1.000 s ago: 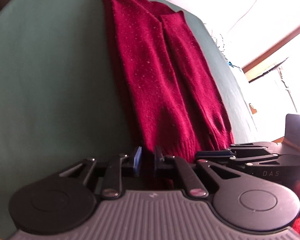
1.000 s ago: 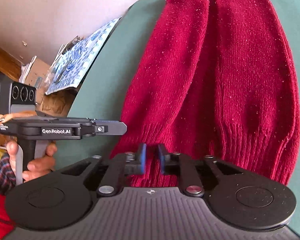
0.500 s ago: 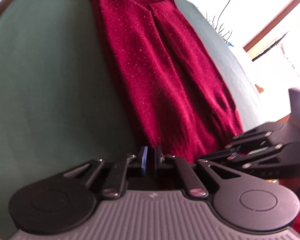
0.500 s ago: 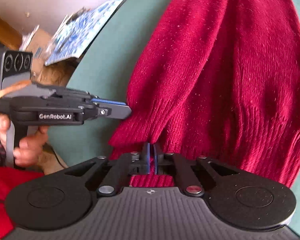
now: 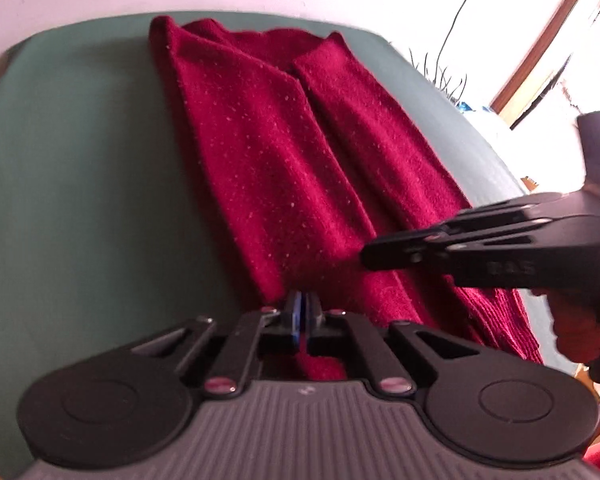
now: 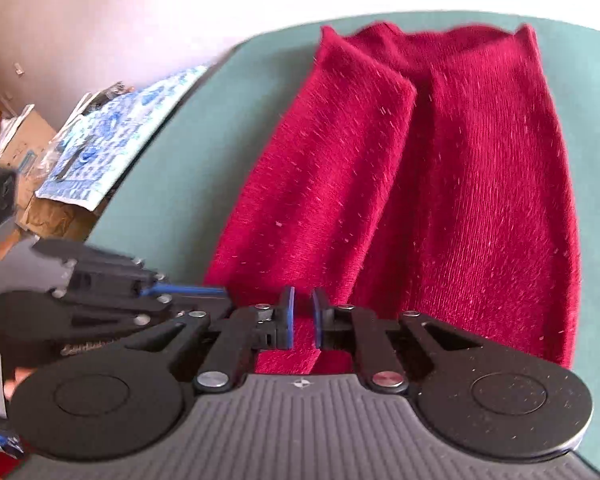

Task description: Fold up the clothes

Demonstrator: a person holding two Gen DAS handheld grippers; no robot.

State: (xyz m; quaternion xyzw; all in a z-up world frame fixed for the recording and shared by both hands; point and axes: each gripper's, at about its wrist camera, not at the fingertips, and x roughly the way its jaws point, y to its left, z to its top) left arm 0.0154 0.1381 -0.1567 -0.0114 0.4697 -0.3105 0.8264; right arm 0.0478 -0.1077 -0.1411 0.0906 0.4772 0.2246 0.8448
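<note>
Showing papers (image 6: 112, 136) (blurred): right view.

A dark red sweater (image 5: 300, 168) lies lengthwise on a green table (image 5: 80, 184), running from twelve o'clock down to six. The left gripper (image 5: 301, 316) at six o'clock has its jaws closed on the sweater's near hem. The right gripper (image 5: 384, 256) reaches in from three o'clock over the cloth, held by a hand (image 5: 588, 328).

Green table and room clutter
A blue-patterned sheet (image 6: 116, 136) lies over cardboard boxes (image 6: 24, 140) left of the green table (image 6: 204, 128); a cable (image 5: 462, 8) hangs on the far wall.
</note>
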